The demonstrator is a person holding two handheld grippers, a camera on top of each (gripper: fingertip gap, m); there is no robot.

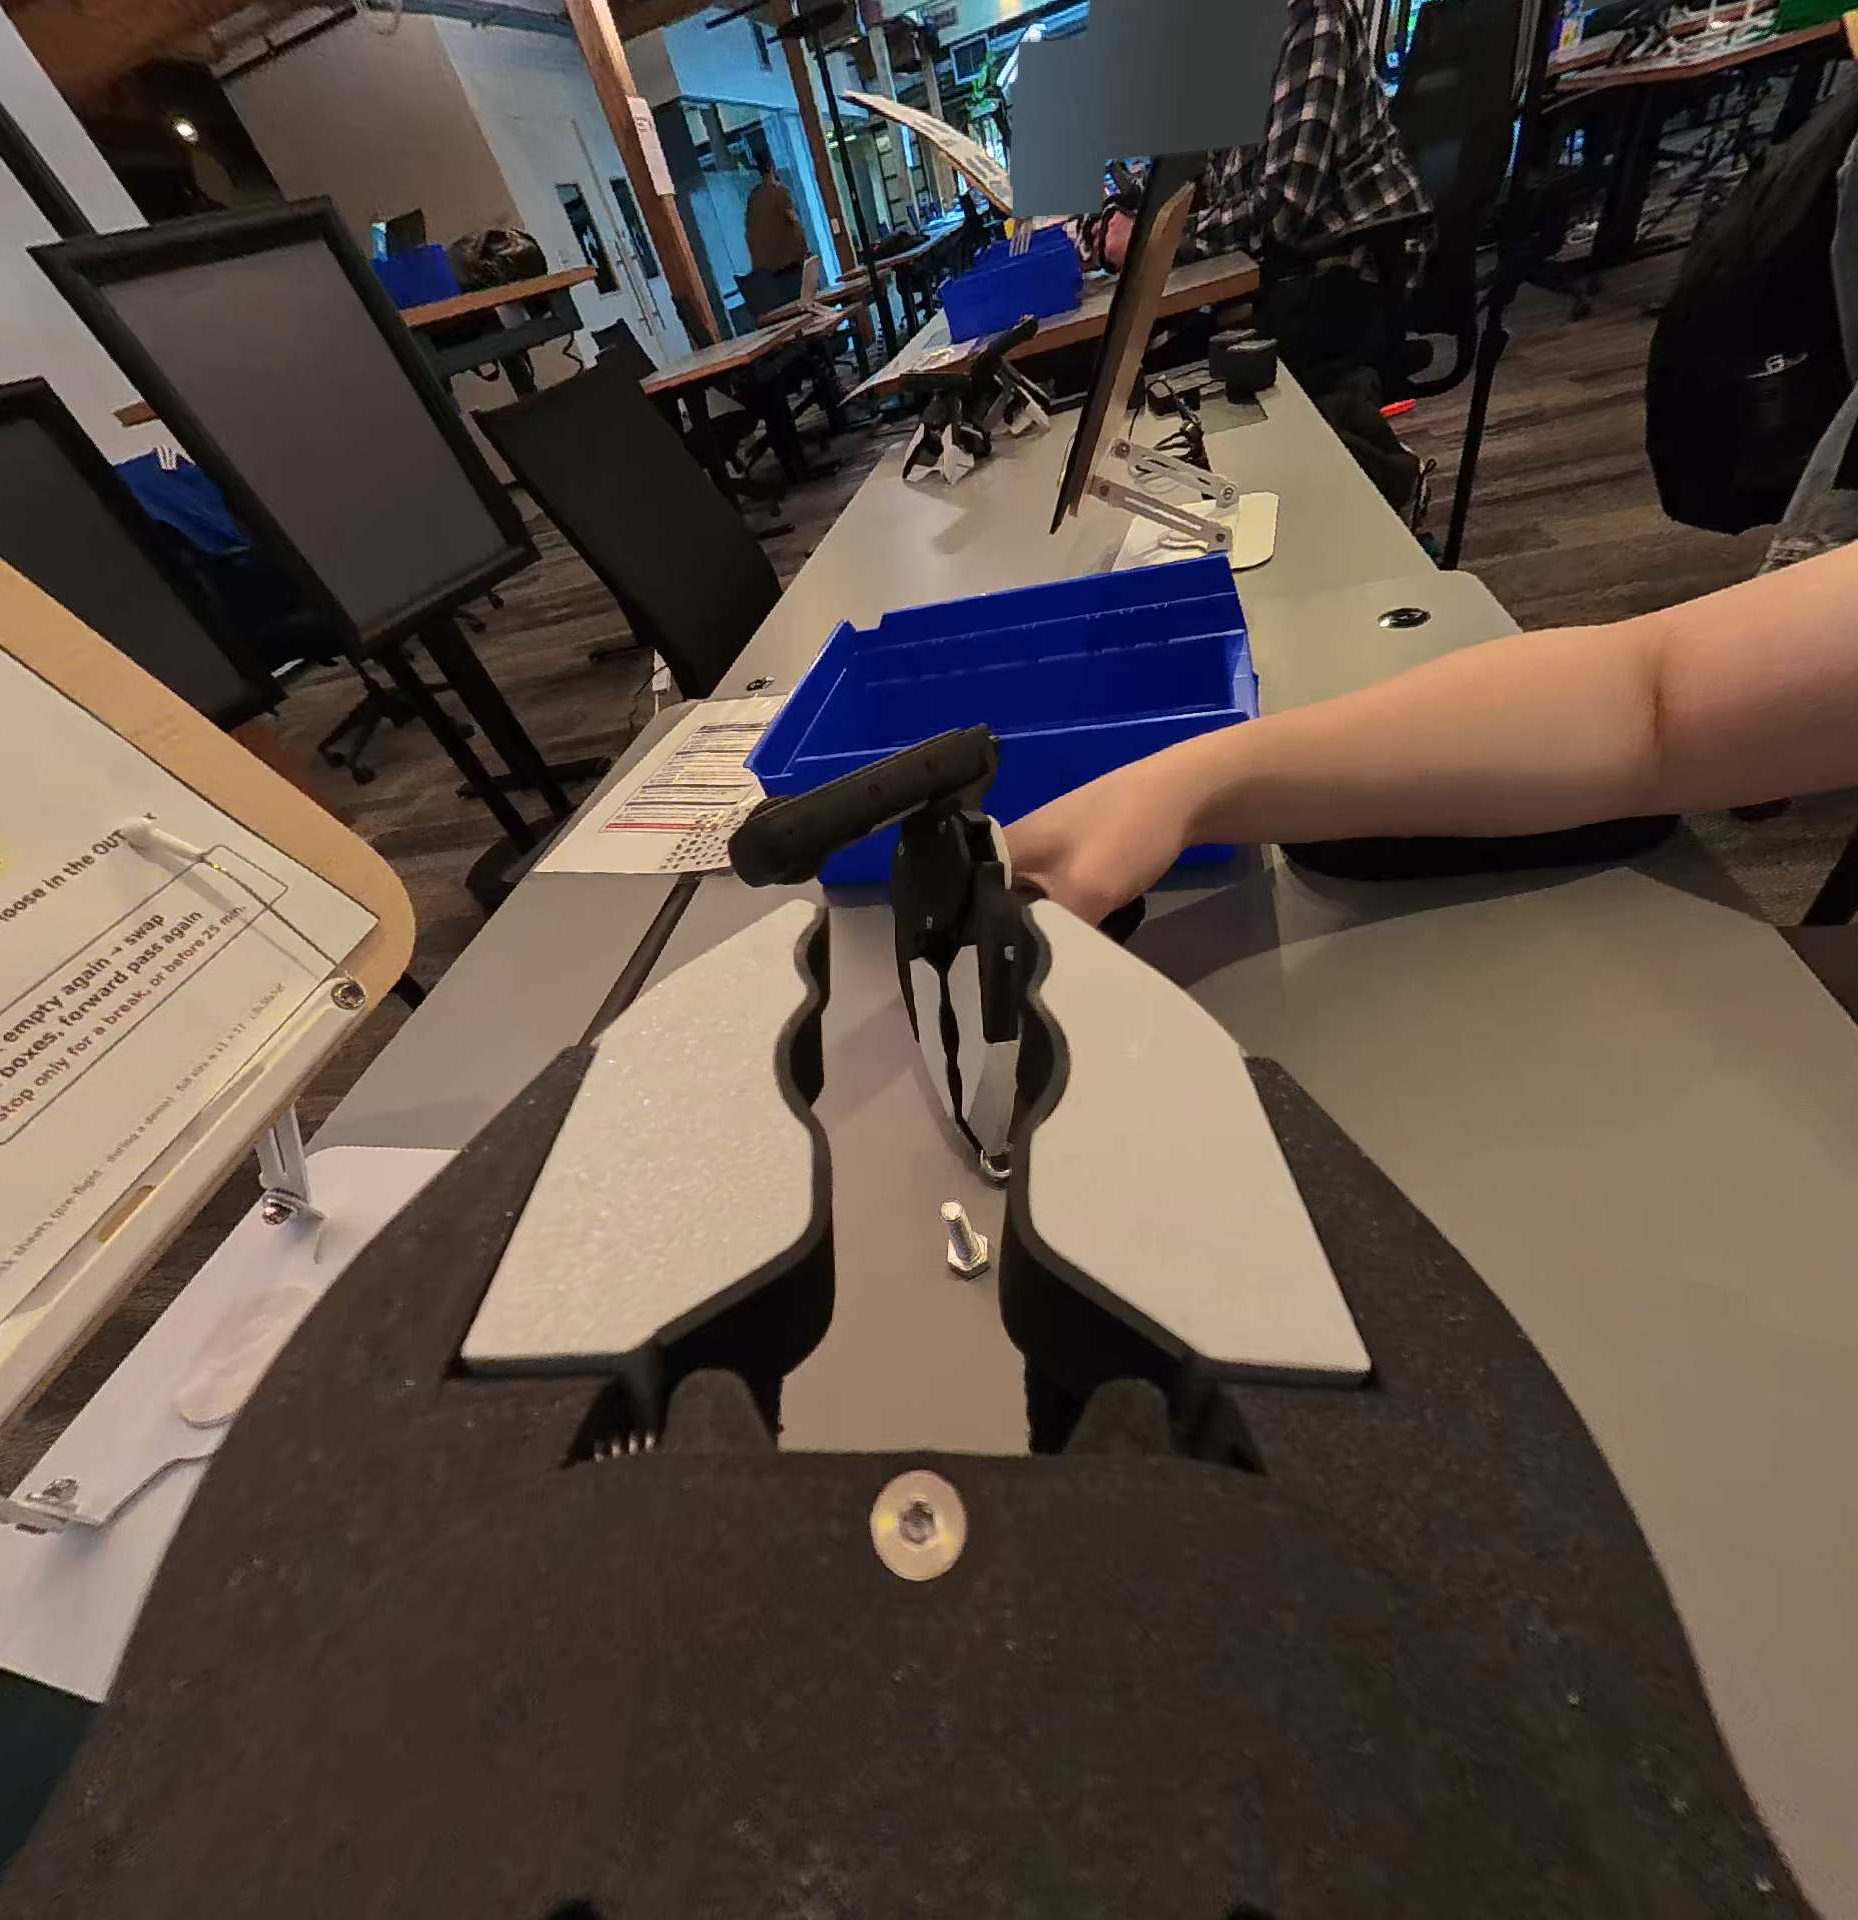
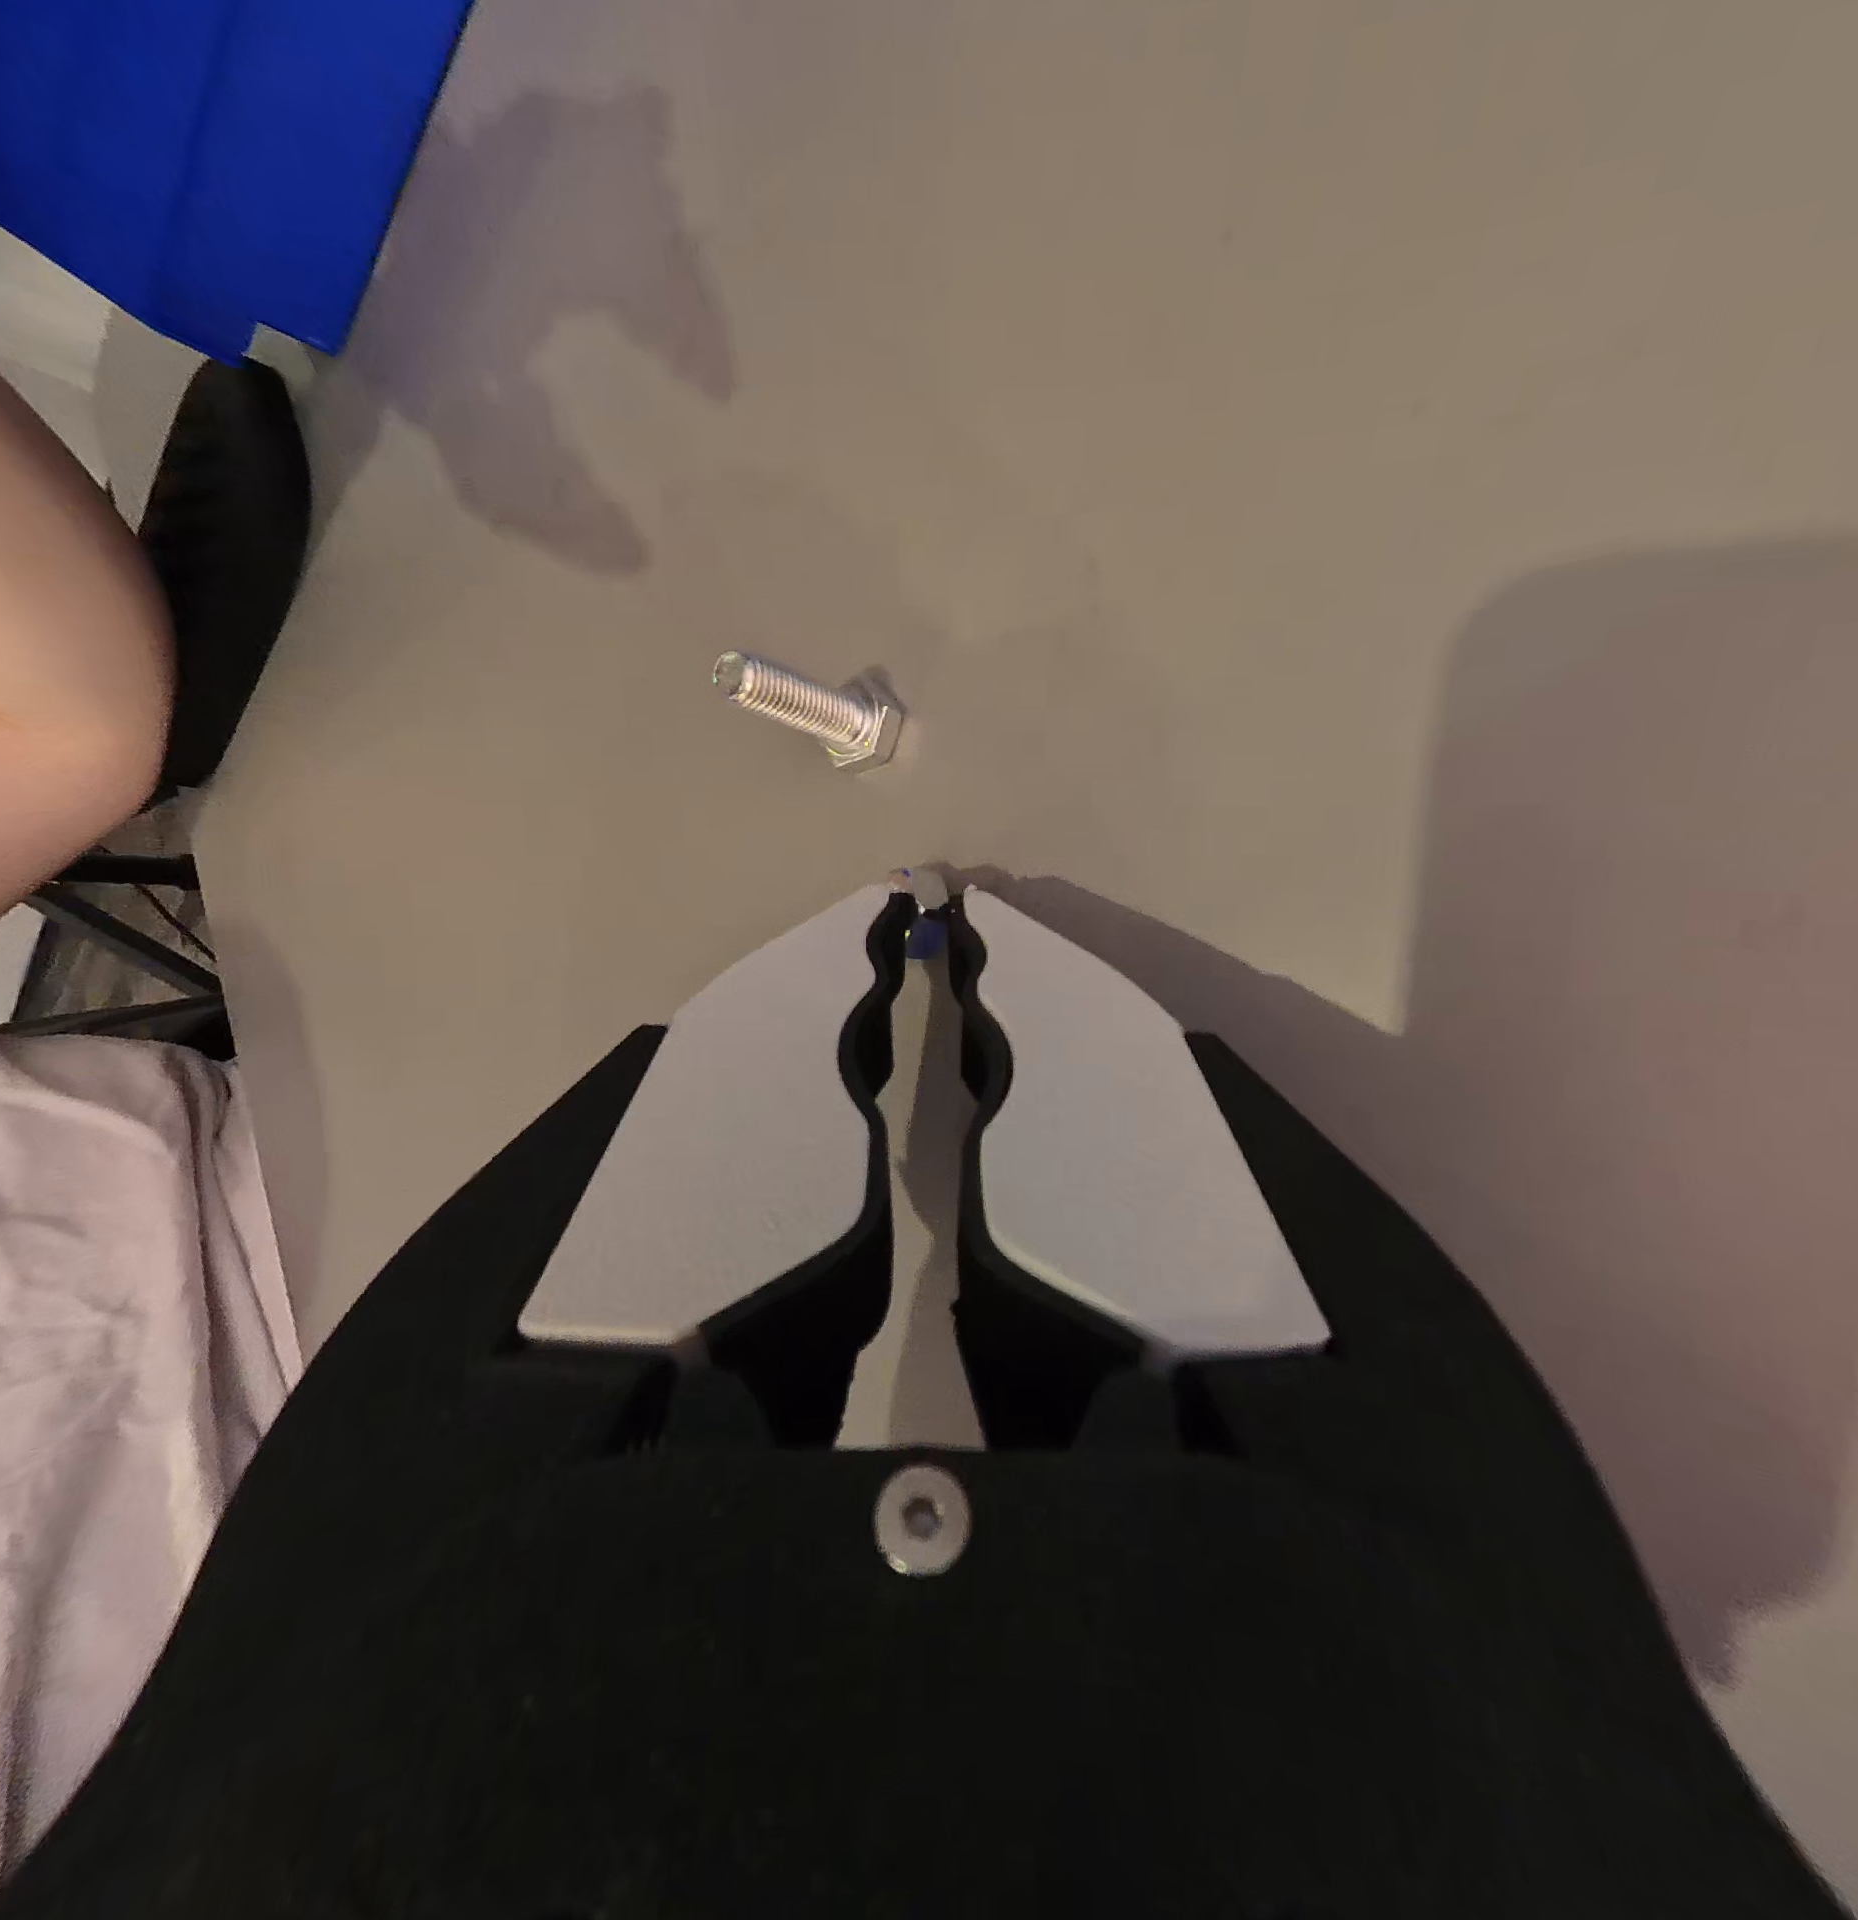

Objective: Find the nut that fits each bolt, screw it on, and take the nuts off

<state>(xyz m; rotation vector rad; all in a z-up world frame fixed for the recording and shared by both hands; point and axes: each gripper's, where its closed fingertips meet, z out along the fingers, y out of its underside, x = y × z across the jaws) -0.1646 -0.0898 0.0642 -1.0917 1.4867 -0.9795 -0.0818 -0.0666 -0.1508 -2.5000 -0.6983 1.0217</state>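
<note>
Right wrist view, nut [image 2: 923, 896] half-hidden — pinched by right gripper [image 2: 926, 902], bolt [image 2: 813, 709] near

Blue bin [image 1: 1018, 675] on grey table [image 1: 1527, 1091]

We saw a long grey counter [image 1: 1527, 1091] running away from us into a large open workroom. The floor [image 1: 551, 644] was dark wood-look planking. To our left stood two dark framed panels on black stands [image 1: 312, 416], and near them a black office chair [image 1: 634, 520]. Farther back were rows of wood-topped desks [image 1: 759, 353], a timber post [image 1: 634, 145] and white walls [image 1: 520, 114], with brighter glazed partitions beyond. A tilted board on a white hinged stand [image 1: 1122, 343] rested on the counter, and more black chairs [image 1: 1455, 156] stood at the right. The light was dim and even, and soft shadows lay across the counter surface.
</note>
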